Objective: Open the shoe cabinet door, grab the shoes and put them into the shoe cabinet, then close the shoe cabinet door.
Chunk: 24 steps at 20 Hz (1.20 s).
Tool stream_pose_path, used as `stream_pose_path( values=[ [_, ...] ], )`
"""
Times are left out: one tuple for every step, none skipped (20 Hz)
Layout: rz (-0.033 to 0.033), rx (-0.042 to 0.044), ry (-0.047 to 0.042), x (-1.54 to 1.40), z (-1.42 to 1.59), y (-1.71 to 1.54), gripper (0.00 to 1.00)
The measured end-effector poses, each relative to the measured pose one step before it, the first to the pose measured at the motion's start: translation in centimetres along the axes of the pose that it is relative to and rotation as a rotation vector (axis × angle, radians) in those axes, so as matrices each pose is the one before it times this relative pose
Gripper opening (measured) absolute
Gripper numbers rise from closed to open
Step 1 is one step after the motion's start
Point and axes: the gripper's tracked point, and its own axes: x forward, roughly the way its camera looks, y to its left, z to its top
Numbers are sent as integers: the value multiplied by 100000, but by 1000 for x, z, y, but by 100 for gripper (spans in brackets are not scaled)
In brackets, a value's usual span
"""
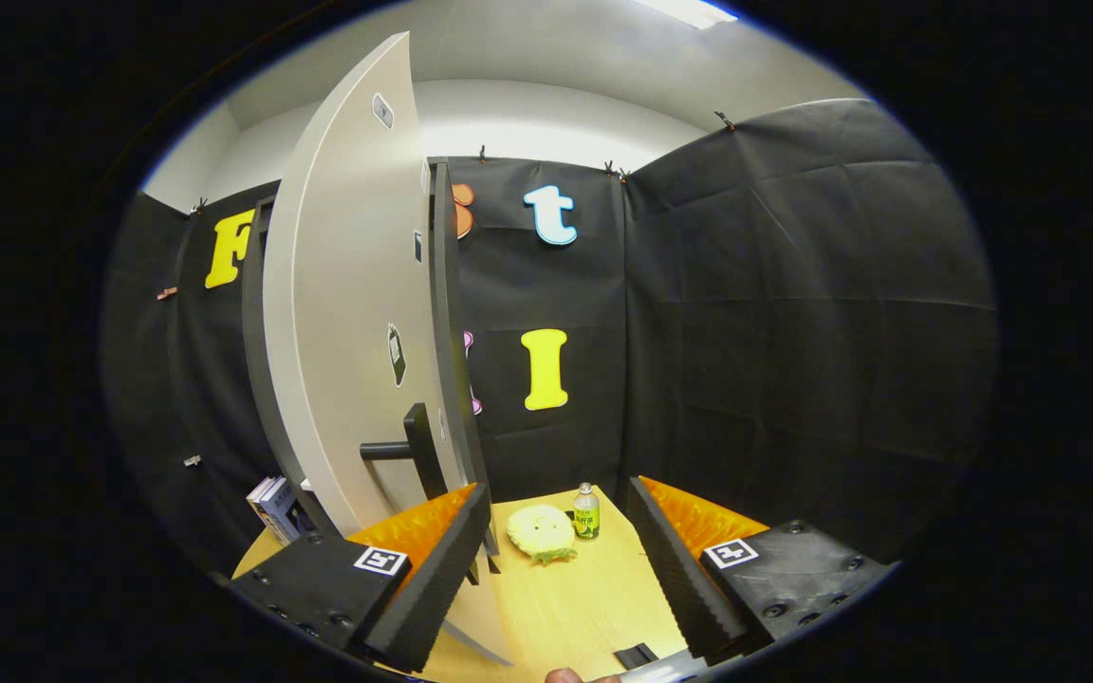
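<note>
the tongs [556, 579] stood wide open, holding nothing, just right of the shoe cabinet door [357, 313], its handle [404, 448] ahead.

The gripper [565, 560] has two long wedge-shaped fingers [433, 579] with ribbed inner faces. Each finger is carried on a blocky mount [798, 569] studded with round screws and topped with a square black-and-white marker [381, 560]. The fingers stand wide apart.

table [594, 607]: light wood | on it: cabbage [541, 532], small bottle [586, 511], books [273, 506], shoe cabinet [347, 313]
</note>
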Motion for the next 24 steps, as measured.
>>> stream_pose_path(
  values=[
    [16,-675,-356,-367,-58,506,97],
    [547,-67,-195,-340,29,738,97],
    [1194,353,189,-326,-61,797,97],
    [1379,480,281,-155,-149,985,97],
    [1492,-44,64,-315,-118,1089,97],
    [1266,62,-50,-113,-64,1109,97],
    [1192,-157,88,-267,-184,1073,97],
    [1024,15,-340,-341,-257,1038,97],
    [1322,-75,-129,-195,-184,914,97],
    [1196,339,197,-88,-118,764,97],
    [1198,492,476,-56,-167,949,97],
    [1187,483,220,150,-166,1023,97],
    [1544,-72,190,195,-79,1138,97],
    [1596,22,381,243,-159,1280,97],
    [1880,-91,295,243,-168,1215,98],
    [2081,-189,418,463,-269,1268,98],
    [1741,44,780,429,-239,1130,98],
    [1525,-174,856,535,-234,923,98],
    [1710,-537,455,323,-188,881,98],
    [1926,-549,475,376,-176,997,98],
    [2172,-309,495,179,-82,989,98],
    [1515,-456,370,260,-132,638,98],
    [1121,-749,54,151,-10,356,98],
    [552,-717,-130,-7,49,-274,98]
  ],
)
